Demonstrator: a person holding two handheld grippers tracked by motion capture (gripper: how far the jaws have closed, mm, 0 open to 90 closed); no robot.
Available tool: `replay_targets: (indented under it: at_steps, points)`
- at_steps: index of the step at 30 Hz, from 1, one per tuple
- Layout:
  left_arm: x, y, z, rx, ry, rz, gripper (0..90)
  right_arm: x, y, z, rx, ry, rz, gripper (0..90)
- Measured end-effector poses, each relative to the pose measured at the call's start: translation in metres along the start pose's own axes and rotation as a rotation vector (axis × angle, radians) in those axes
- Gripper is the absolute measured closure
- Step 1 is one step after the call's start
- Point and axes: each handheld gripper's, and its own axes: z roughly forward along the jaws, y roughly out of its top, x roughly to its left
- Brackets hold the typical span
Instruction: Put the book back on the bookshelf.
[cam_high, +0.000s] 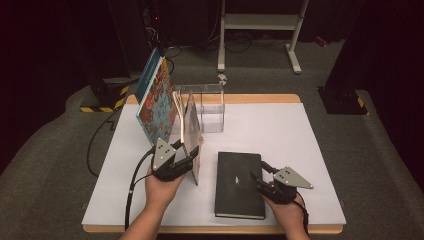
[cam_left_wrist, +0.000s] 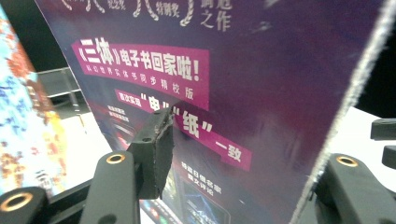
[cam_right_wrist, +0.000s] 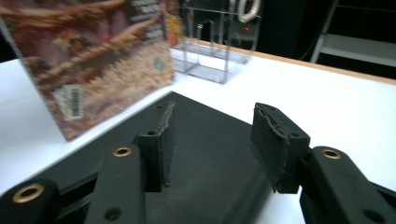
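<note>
Our left tongs clamp the near edge of an upright book, just beside the leaning books. Our right tongs hang half-wide over the black book's right edge, gripping nothing; bare table lies beyond them.

Black book lies right of upright magazine.

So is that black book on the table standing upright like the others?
No, the black book lies flat on the white table, while the colourful books stand tilted beside the clear acrylic holder.
</note>
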Motion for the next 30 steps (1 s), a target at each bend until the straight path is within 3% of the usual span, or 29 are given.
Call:
replay_targets:
  at_steps: [5,13,21,30]
  points:
    - [-0.005,-0.001,0.0,-0.018,0.019,0.034,48.9,-0.01,-0.003,-0.004,-0.013,-0.02,0.034,50.3]
    - [-0.007,0.001,0.0,-0.029,0.028,0.075,64.0,-0.011,-0.003,-0.005,-0.026,-0.029,0.071,50.6]
    - [0.003,0.005,-0.006,-0.049,0.052,0.065,81.8,-0.01,-0.005,-0.003,-0.015,-0.033,0.073,50.8]
    - [0.014,0.008,-0.009,-0.04,-0.014,0.017,83.2,-0.014,-0.009,-0.003,0.0,-0.035,0.071,50.0]
